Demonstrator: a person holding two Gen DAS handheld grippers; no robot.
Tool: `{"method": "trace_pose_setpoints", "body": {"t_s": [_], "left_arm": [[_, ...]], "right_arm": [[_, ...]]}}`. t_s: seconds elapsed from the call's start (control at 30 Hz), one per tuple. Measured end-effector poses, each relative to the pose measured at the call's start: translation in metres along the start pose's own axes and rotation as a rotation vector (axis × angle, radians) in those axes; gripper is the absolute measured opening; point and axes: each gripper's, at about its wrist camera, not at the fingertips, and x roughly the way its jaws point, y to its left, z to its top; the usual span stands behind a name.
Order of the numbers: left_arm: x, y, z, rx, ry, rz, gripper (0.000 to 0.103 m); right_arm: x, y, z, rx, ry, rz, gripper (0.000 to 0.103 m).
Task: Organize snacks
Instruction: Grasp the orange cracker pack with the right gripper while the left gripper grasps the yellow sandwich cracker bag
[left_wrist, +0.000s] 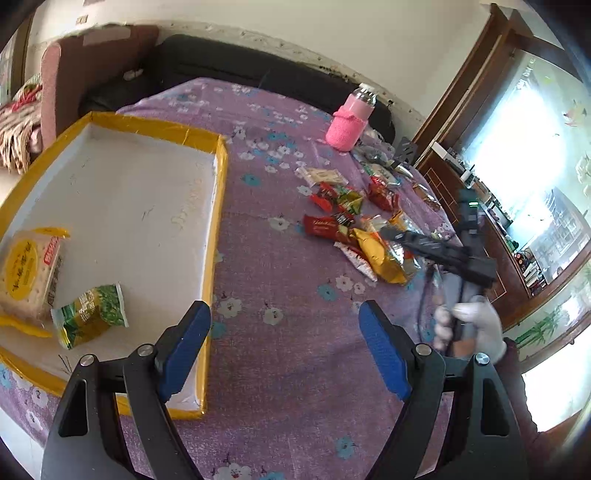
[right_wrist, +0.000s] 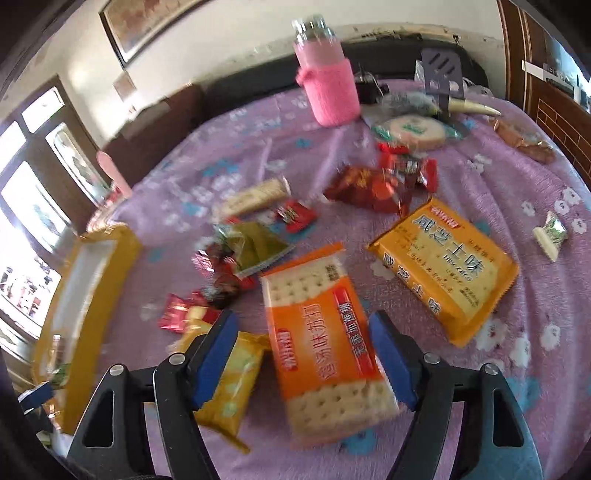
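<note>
A yellow-rimmed white tray (left_wrist: 218, 206) lies on the purple flowered cloth at the left. In it are a cracker pack (left_wrist: 27, 273) and a green snack bag (left_wrist: 92, 314). My left gripper (left_wrist: 284, 332) is open and empty above the tray's right rim. A pile of loose snacks (left_wrist: 354, 229) lies to the right. My right gripper (right_wrist: 303, 343) is open, its fingers on either side of an orange cracker pack (right_wrist: 321, 339), not closed on it. A yellow biscuit pack (right_wrist: 443, 269) lies to its right, a yellow bag (right_wrist: 232, 380) under the left finger.
A pink bottle (right_wrist: 328, 81) stands at the back of the table. A round rice cracker pack (right_wrist: 413, 129), red candies (right_wrist: 373, 184) and a small green sweet (right_wrist: 550, 236) lie around. The tray (right_wrist: 85, 295) shows at the left. Dark sofa and cabinets stand behind.
</note>
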Motion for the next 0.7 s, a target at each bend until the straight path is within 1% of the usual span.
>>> {"method": "trace_pose_setpoints", "body": {"t_s": [0.07,0.1,0.17,0.2,0.23,0.27,0.3,0.4,0.47,0.57,0.63,0.7], "left_arm": [[0.002,-0.007,-0.002,0.021,0.013,0.006,0.083],[0.004,-0.009,-0.003,0.029,0.022,0.01,0.083],[0.008,-0.014,-0.004,0.039,0.03,0.013,0.083],[0.01,-0.016,-0.003,0.036,0.033,0.012,0.083],[0.012,-0.017,-0.002,0.029,0.035,0.009,0.083],[0.012,-0.019,-0.001,0.026,0.037,0.007,0.083],[0.013,-0.021,0.001,0.028,0.038,0.008,0.083],[0.013,-0.029,0.003,0.047,0.042,0.029,0.083],[0.015,-0.034,0.004,0.066,0.048,0.025,0.083],[0.031,-0.043,0.009,0.078,0.077,0.01,0.083],[0.043,-0.056,0.013,0.112,0.084,0.011,0.083],[0.06,-0.076,0.017,0.172,0.09,0.016,0.083]], "right_arm": [[0.01,-0.003,-0.002,0.001,0.025,0.001,0.077],[0.009,-0.002,-0.004,-0.017,0.004,-0.001,0.076],[0.009,-0.001,-0.009,-0.041,-0.001,-0.01,0.076],[0.01,0.001,-0.009,-0.053,0.001,-0.023,0.074],[0.01,0.004,-0.011,-0.068,0.006,-0.06,0.065],[0.01,0.006,-0.012,-0.082,0.007,-0.094,0.06],[0.01,0.007,-0.013,-0.088,0.006,-0.101,0.058],[0.004,0.001,-0.015,-0.05,-0.002,-0.075,0.057],[0.0,-0.007,-0.014,-0.019,-0.017,-0.047,0.057],[-0.01,-0.017,-0.013,0.028,-0.049,0.002,0.057],[-0.015,-0.024,-0.012,0.065,-0.068,0.034,0.057],[-0.019,-0.031,-0.011,0.098,-0.076,0.063,0.057]]}}
